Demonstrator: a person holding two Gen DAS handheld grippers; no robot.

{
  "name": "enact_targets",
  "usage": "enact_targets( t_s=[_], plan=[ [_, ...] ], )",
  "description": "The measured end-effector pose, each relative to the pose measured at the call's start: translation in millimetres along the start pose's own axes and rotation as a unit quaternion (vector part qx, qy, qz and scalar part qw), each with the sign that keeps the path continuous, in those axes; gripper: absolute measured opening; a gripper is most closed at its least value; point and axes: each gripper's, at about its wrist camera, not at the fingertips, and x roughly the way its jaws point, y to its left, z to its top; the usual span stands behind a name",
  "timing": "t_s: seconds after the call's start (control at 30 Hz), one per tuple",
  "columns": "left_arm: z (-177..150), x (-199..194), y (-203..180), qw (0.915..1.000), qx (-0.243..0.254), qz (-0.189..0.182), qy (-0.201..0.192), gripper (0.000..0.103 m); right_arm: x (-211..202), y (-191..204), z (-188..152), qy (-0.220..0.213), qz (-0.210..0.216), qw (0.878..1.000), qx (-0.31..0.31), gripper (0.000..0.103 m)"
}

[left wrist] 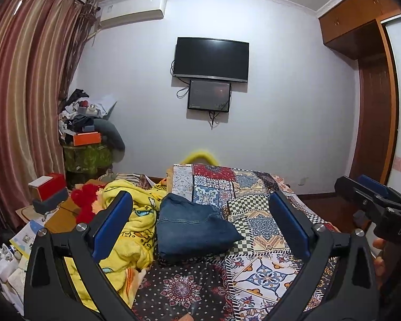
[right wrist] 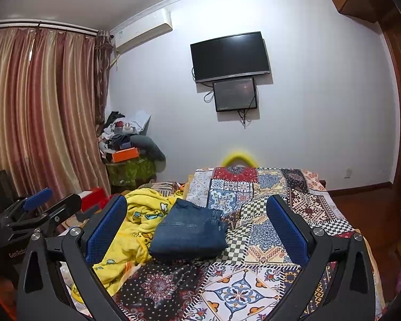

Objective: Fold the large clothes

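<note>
Lying folded on the patchwork bedspread (left wrist: 264,230), the jeans (left wrist: 192,230) sit just right of a yellow blanket (left wrist: 136,230). Left gripper (left wrist: 200,211) and right gripper (right wrist: 197,214) both spread wide, empty, held above the near bed edge.

Counts: 1 folded pair of jeans (left wrist: 192,227) on 1 patchwork bedspread (left wrist: 256,214). 1 yellow cartoon blanket (left wrist: 136,230). 2 grippers: left gripper (left wrist: 200,214), right gripper (right wrist: 197,214), 2 blue-padded fingers (left wrist: 112,222) each. On the wall: 2 screens, 1 TV (left wrist: 211,58) and 1 smaller monitor (left wrist: 209,95), plus 1 air conditioner (left wrist: 132,10). 1 orange box (left wrist: 87,138).
</note>
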Motion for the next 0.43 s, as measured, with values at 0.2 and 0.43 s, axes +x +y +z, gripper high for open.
enact_targets(
  t_s=[0.2, 0.43],
  plan=[
    [0.3, 0.5, -1.1, 1.0, 0.006, -0.003, 0.0, 0.102, 1.0, 0.1, 1.0, 0.0, -0.002, 1.0, 0.001, 0.103],
    [-1.1, 0.7, -0.4, 0.9999, 0.007, -0.008, 0.002, 0.102, 1.1, -0.2, 0.3, 0.001, -0.002, 1.0, -0.001, 0.103]
  ],
)
